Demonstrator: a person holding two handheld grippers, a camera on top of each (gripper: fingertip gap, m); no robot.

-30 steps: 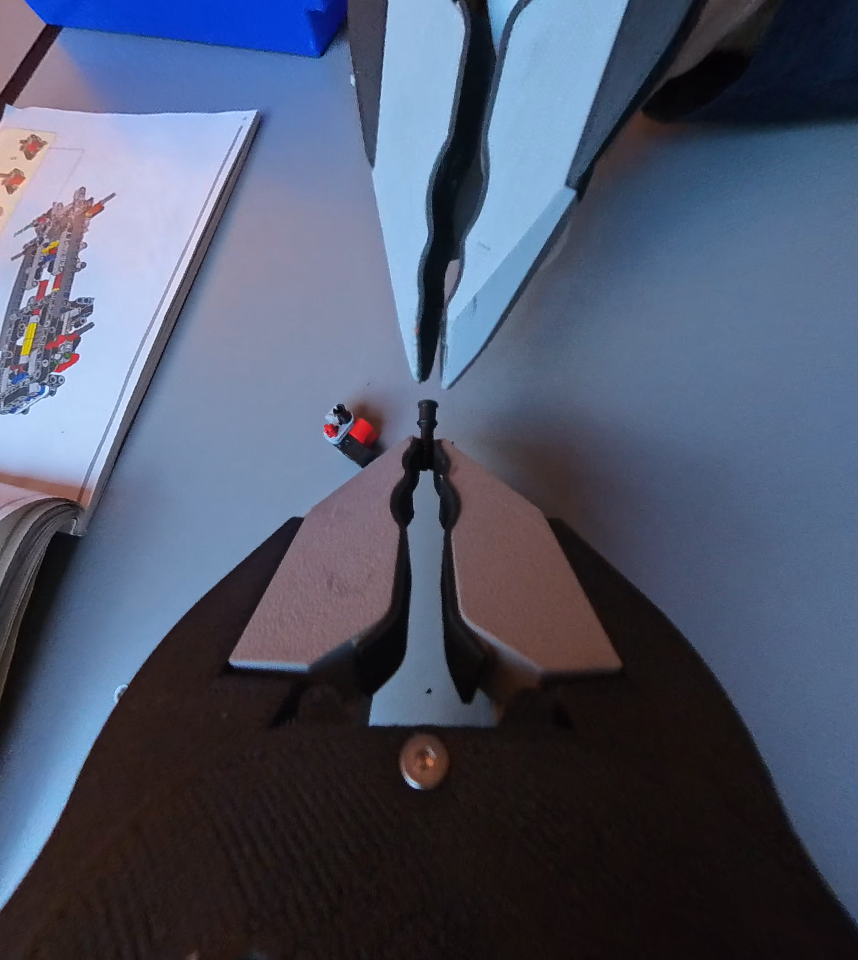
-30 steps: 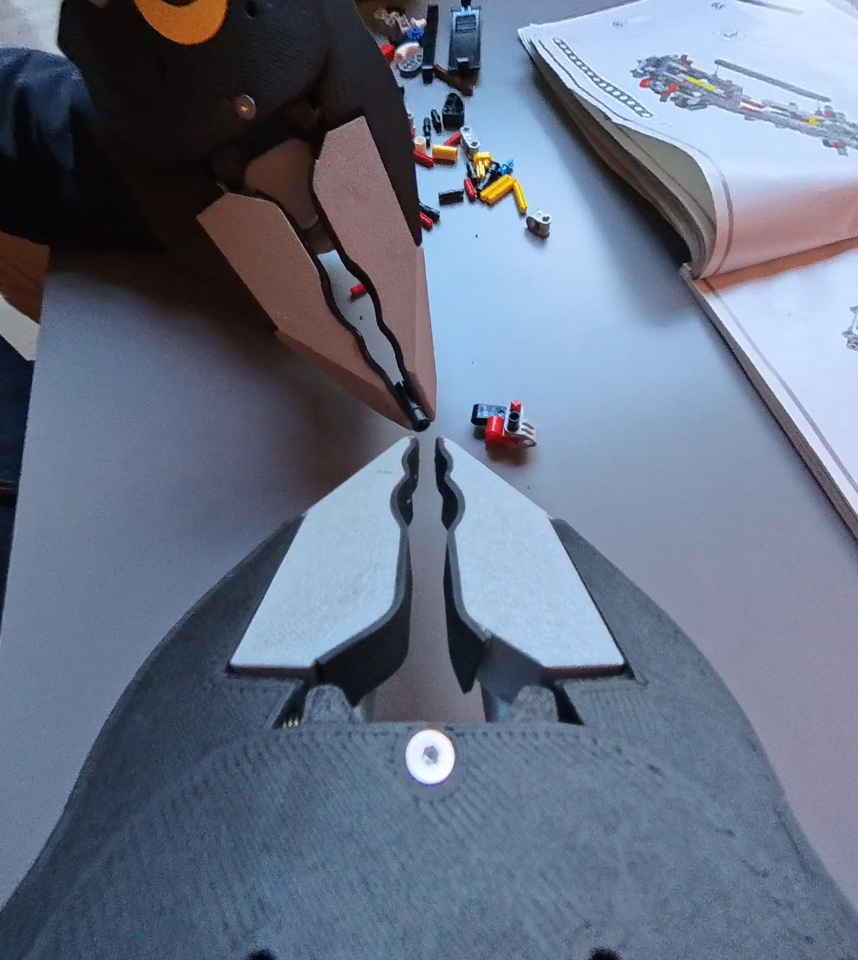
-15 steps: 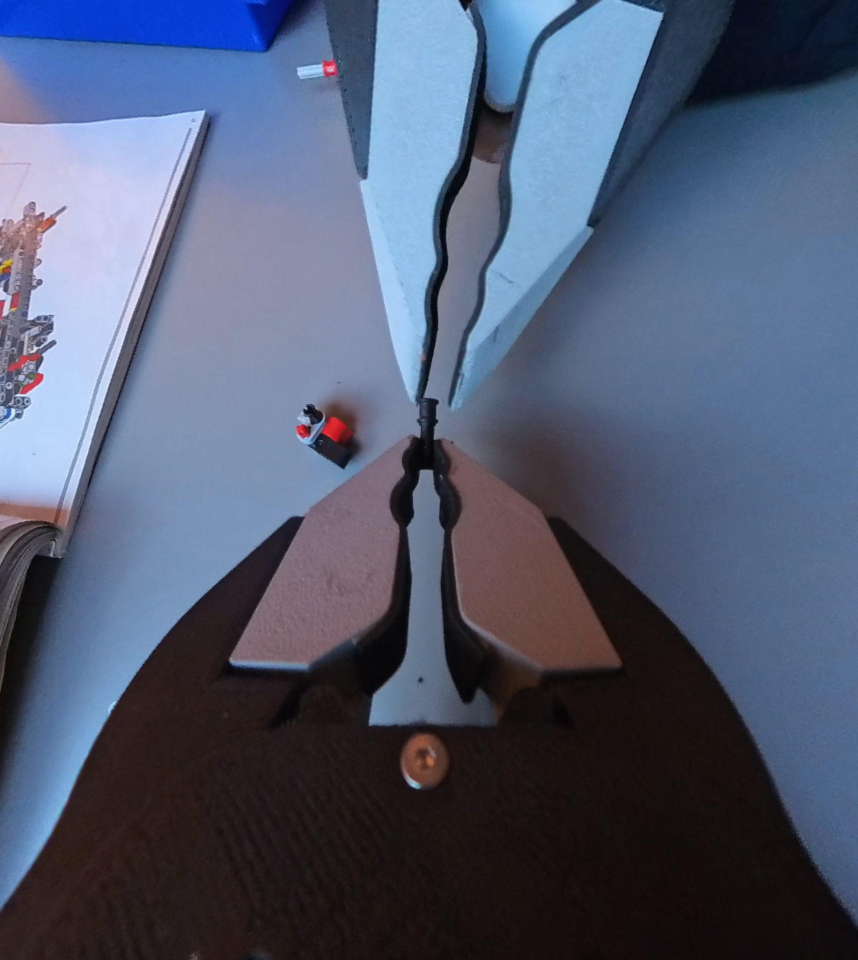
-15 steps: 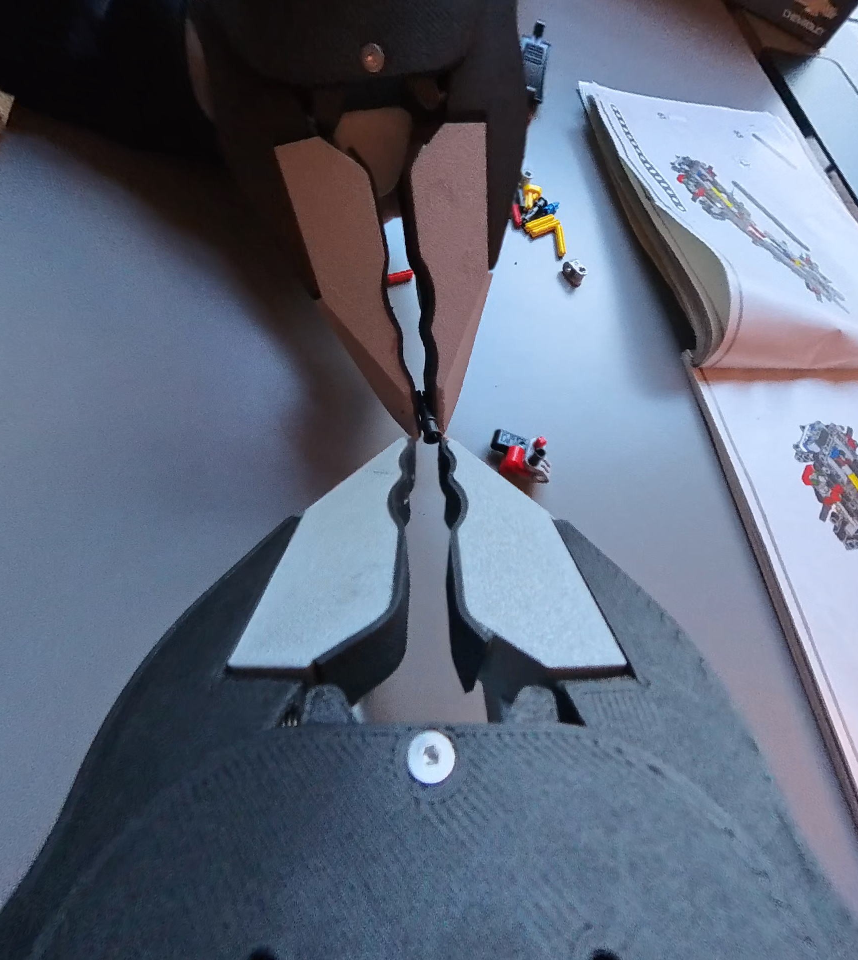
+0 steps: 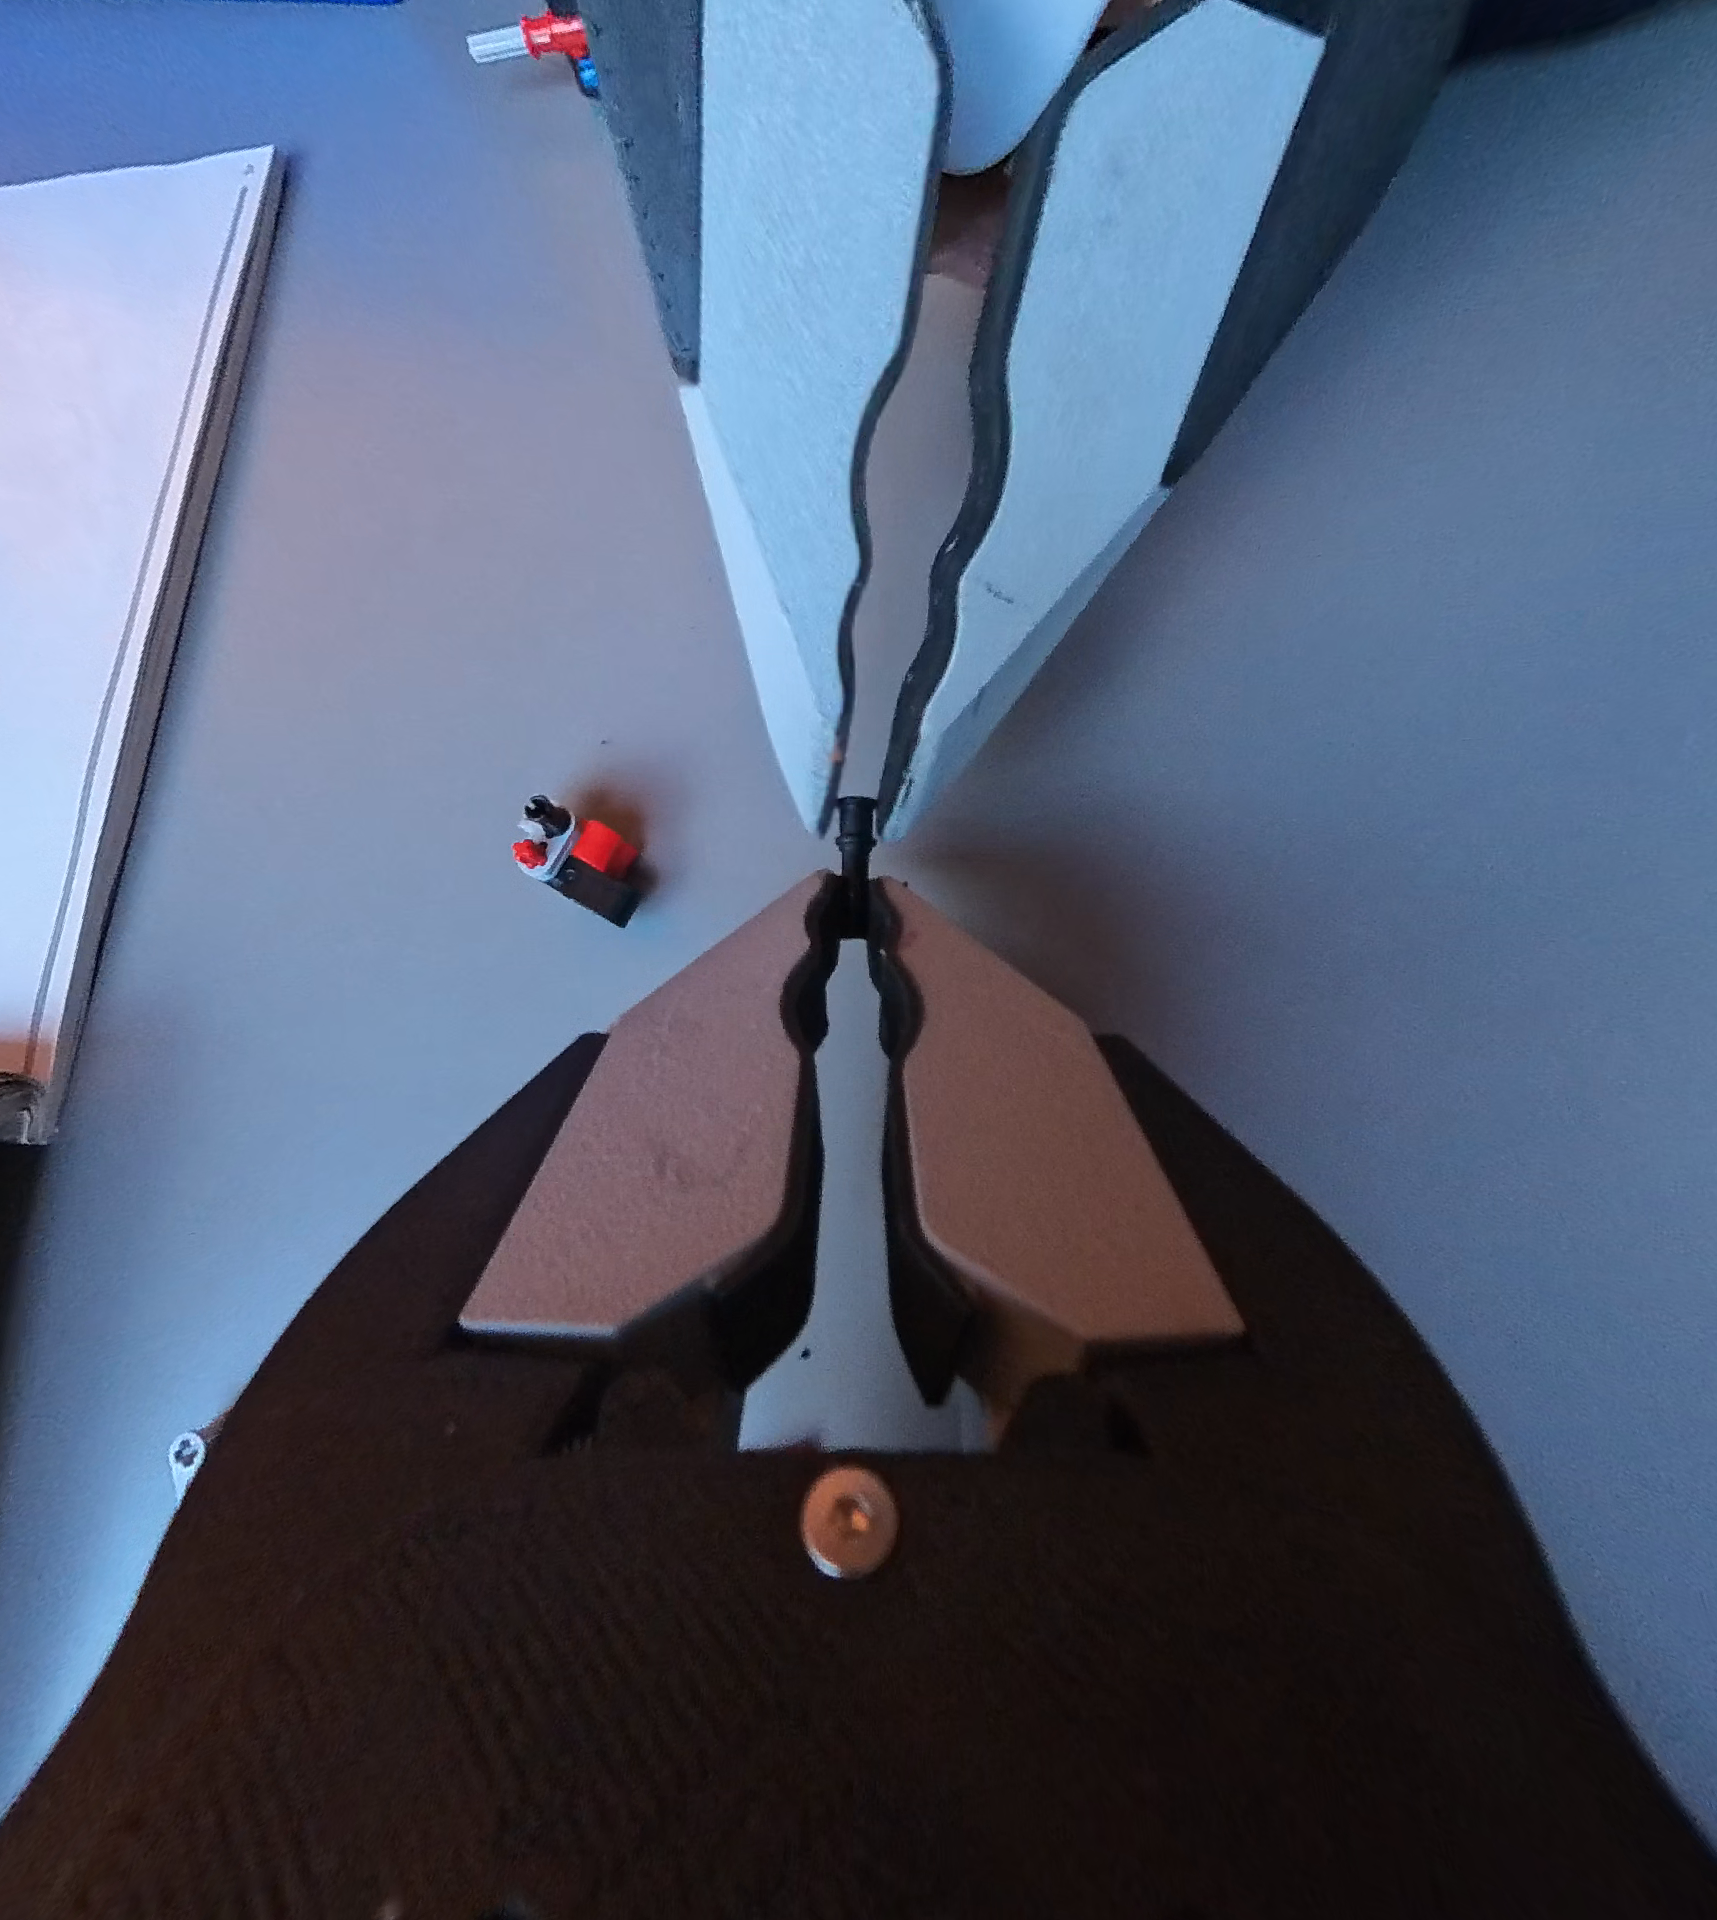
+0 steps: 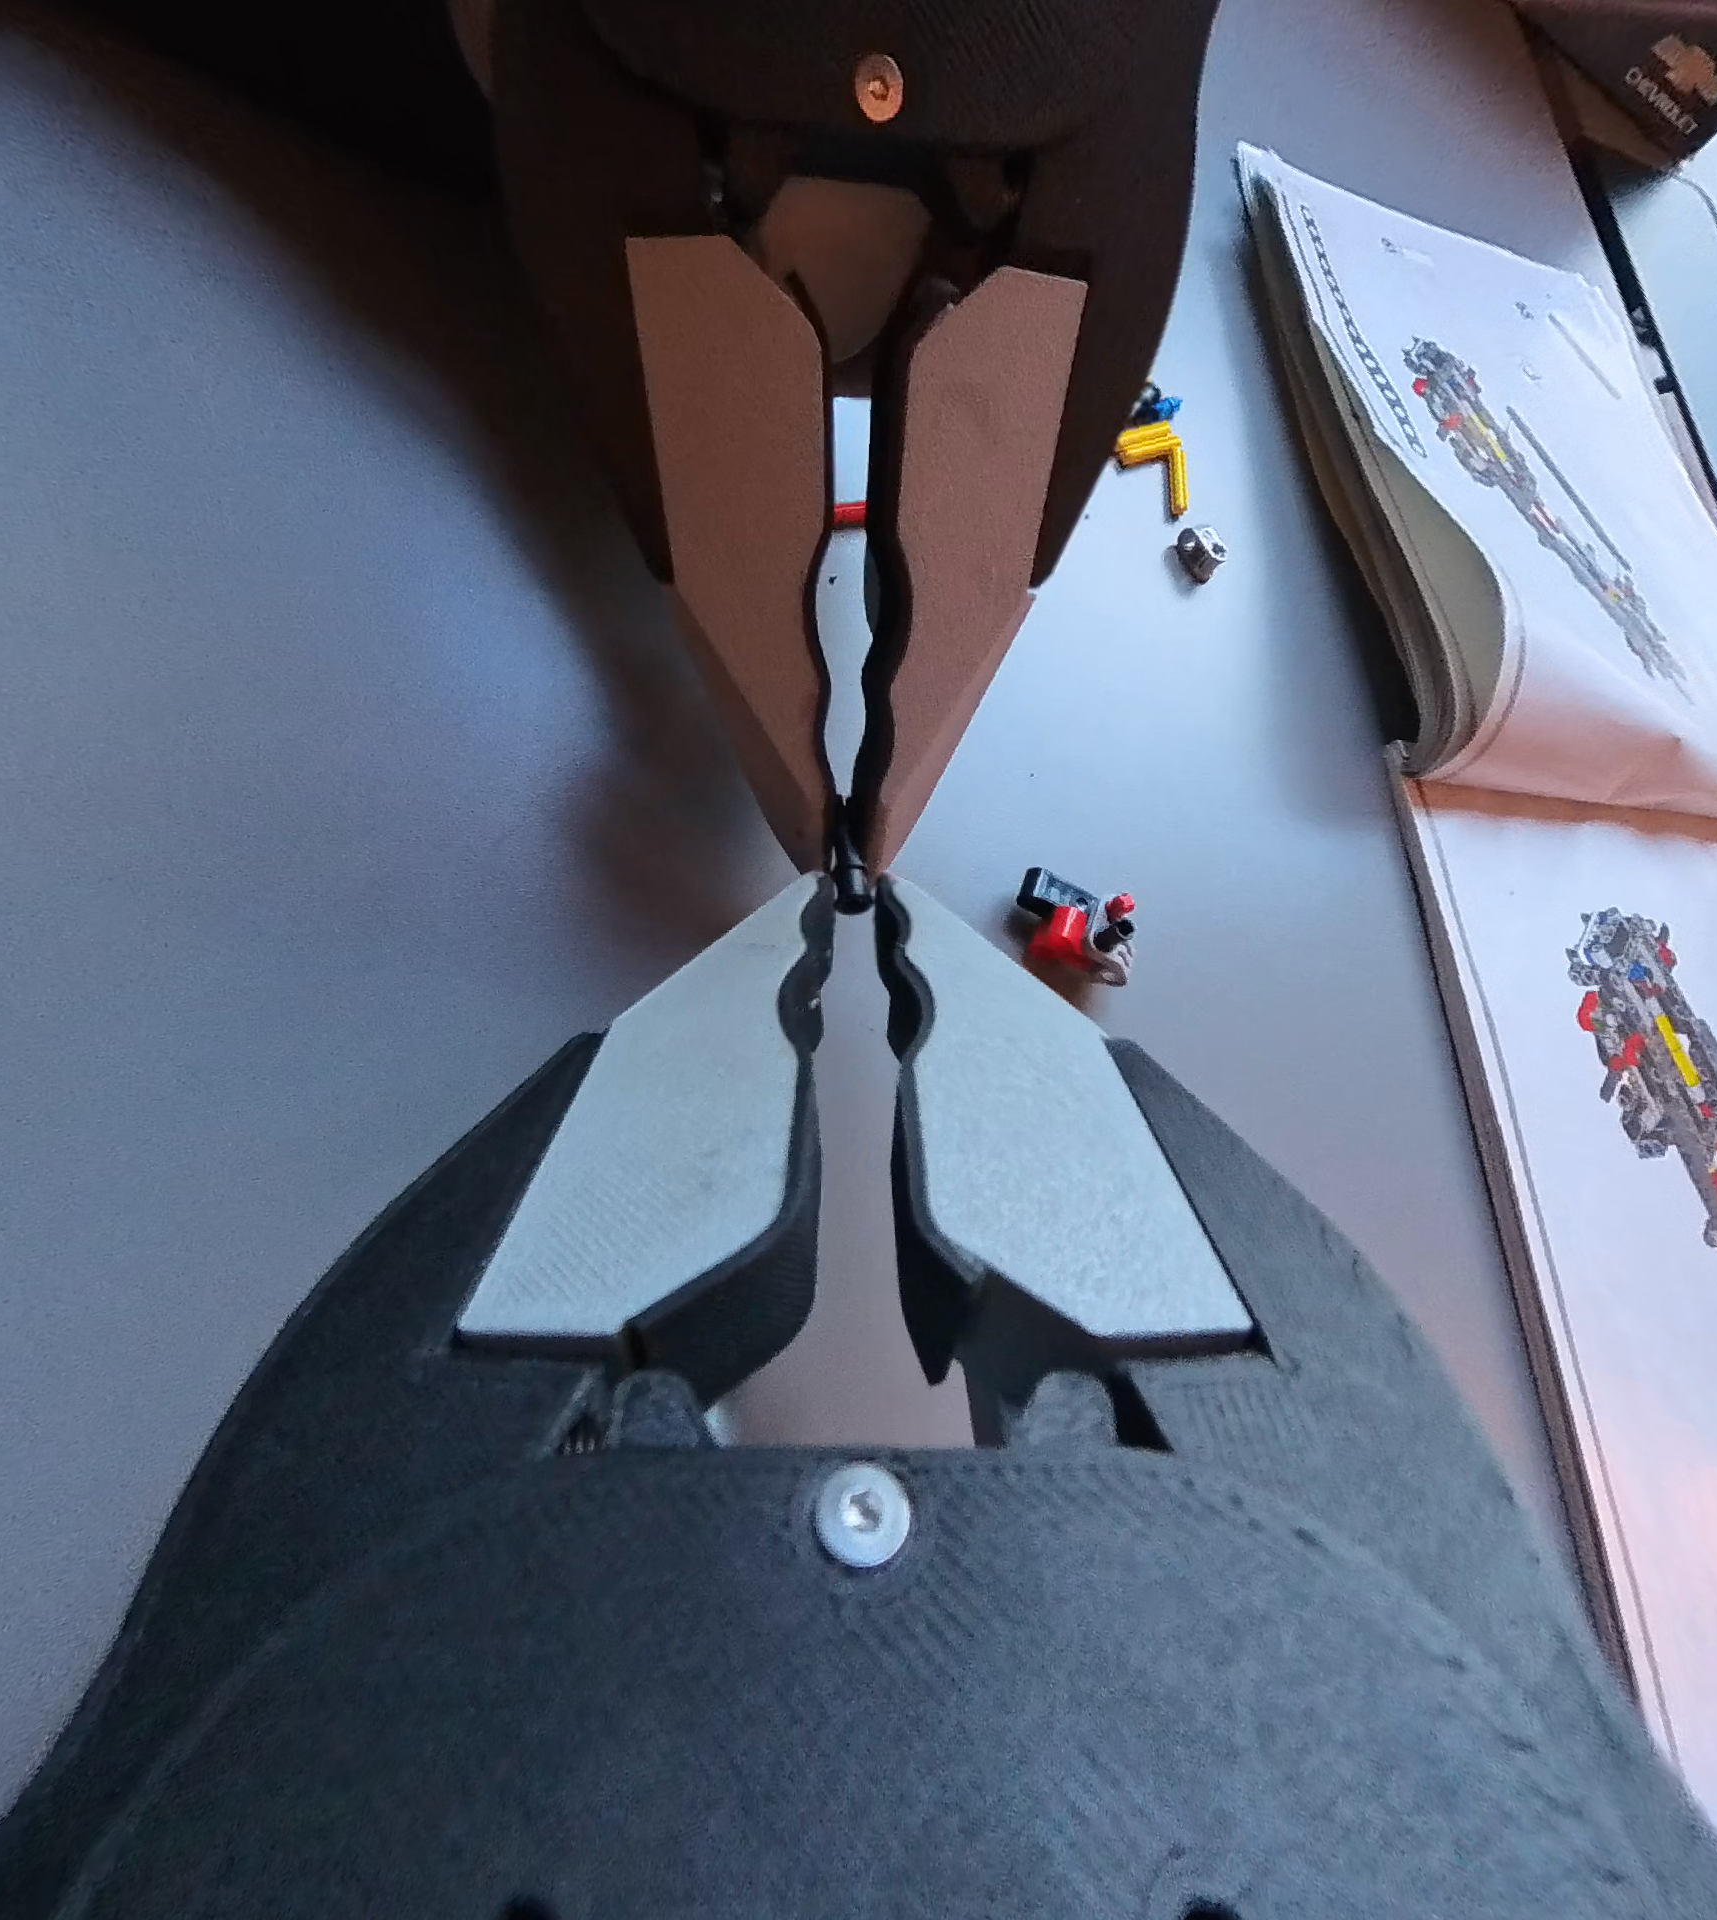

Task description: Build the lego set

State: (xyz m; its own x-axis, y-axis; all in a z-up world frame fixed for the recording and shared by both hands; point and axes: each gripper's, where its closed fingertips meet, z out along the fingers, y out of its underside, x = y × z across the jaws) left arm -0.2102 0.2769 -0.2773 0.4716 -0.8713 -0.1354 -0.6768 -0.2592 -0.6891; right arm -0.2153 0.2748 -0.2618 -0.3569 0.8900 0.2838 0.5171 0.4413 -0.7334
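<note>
My left gripper (image 5: 852, 885), with brown fingers, is shut on a small black pin (image 5: 852, 831) that sticks out past its tips; the pin also shows in the right wrist view (image 6: 846, 860). My right gripper (image 6: 849, 885), with grey fingers, faces it tip to tip. Its jaws stand slightly apart on either side of the pin's free end, and a thin gap shows beside the pin. A small red, black and grey brick assembly (image 5: 579, 857) lies on the grey table (image 5: 1353, 831) beside the tips, and shows in the right wrist view (image 6: 1072, 925).
An open instruction booklet (image 6: 1612, 1143) lies along one side of the table (image 5: 54, 520). Loose pieces lie beyond the left gripper: yellow ones (image 6: 1160, 452), a grey connector (image 6: 1202, 551). A red and grey pin (image 5: 527, 36) lies far off. A cardboard box (image 6: 1664, 73) stands in the corner. The grippers are tip to tip, or close to it. From either gripper's tips it is about 15 cm to the grey connector (image 6: 1202, 551).
The two grippers drew together and lined up tip to tip. The right jaws opened slightly and slid around the pin's free end. The left stayed shut on the pin.
</note>
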